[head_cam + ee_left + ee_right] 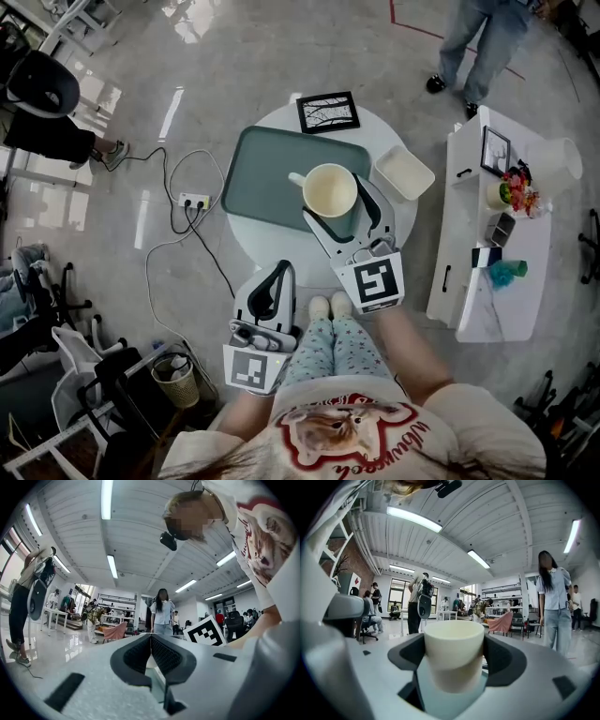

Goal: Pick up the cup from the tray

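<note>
Right claw (345,214) clamped on cream cup (330,190). Cup sits over right end of green tray (262,178). Grasp looks done; cannot tell if base has left tray, so lift clear likely remains. Left claw (151,641) pinched together, empty, low by knees. Round white worktop (258,246); glossy grey floor (187,75), power strip (194,201); busy open lab.

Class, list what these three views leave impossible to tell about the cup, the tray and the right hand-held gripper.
- Whether the cup touches the tray: head view looks straight down, right gripper view shows no clear gap.
- Cup handle: unseen in the right gripper view, behind the cup's body.
- Tray's near right corner: head view, covered by the right hand-held gripper.
- Items on the white cabinet: head view, too small.
</note>
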`<move>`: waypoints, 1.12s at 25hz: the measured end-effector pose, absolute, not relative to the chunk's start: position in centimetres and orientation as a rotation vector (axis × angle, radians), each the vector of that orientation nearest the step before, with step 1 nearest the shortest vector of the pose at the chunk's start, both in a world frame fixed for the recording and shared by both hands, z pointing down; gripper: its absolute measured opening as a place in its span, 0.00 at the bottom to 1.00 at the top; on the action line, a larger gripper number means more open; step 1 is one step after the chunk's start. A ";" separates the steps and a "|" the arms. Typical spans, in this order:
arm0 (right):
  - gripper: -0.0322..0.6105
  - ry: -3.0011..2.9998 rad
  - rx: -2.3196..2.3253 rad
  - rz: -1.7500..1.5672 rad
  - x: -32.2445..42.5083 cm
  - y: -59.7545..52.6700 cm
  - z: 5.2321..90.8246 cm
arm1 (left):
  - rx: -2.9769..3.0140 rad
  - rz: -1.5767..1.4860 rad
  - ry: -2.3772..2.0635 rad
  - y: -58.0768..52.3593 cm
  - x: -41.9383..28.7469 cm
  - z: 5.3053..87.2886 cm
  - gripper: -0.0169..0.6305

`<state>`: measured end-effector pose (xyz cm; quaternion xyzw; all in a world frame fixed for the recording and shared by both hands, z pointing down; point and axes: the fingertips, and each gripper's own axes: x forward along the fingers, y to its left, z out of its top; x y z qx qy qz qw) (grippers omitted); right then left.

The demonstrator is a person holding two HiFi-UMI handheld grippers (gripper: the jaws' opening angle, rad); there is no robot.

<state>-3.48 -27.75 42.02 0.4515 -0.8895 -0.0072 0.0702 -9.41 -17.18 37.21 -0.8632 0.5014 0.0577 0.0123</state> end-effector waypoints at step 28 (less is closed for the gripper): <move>0.62 -2.720 1.449 -0.009 -0.5 -24.0 33.6 | -2.673 0.184 1.469 -16.2 -6.4 33.0 0.05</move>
